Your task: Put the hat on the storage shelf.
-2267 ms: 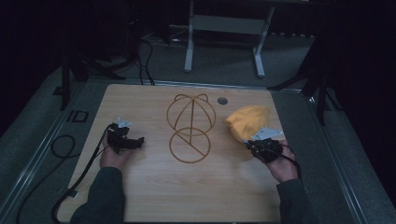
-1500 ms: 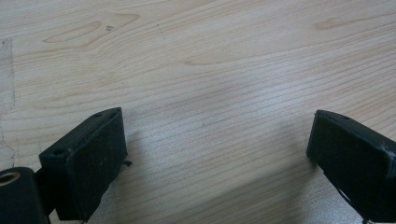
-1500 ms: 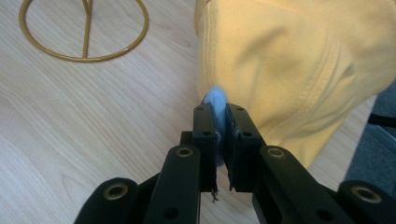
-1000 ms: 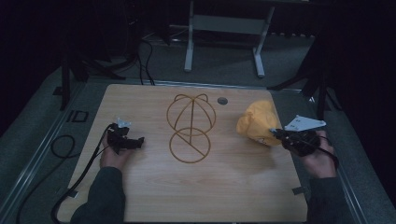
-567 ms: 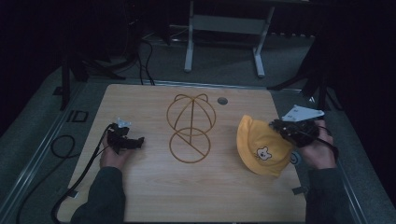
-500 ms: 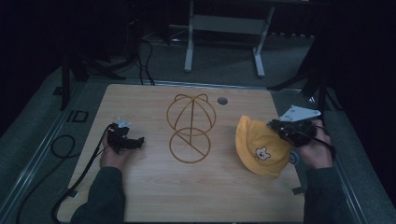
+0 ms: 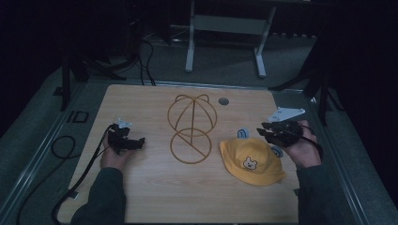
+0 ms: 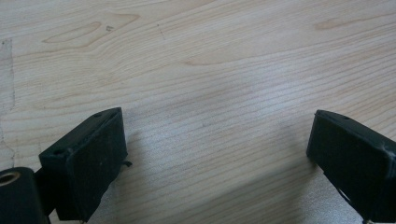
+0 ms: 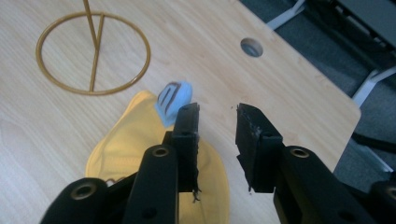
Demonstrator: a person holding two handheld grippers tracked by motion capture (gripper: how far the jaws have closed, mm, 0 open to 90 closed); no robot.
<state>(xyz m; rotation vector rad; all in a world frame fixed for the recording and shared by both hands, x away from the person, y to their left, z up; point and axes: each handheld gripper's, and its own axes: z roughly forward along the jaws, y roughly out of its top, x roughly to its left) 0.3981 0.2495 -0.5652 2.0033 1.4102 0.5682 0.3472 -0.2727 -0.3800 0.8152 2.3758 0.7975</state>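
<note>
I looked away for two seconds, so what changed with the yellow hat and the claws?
The right claw carried the yellow hat from the table's far right edge, flipped it bear-face up nearer the wire stand, and its jaws have just been opening, letting go. The left claw and the stand stayed put.

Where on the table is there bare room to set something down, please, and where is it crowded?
Bare wood runs along the table's near edge, between the two forearms, and across its far left corner behind the left gripper. It is crowded at centre-right: the wire hat stand stands mid-table, with the yellow hat beside it and the right gripper, jaws parted, at the hat's far brim.
</note>
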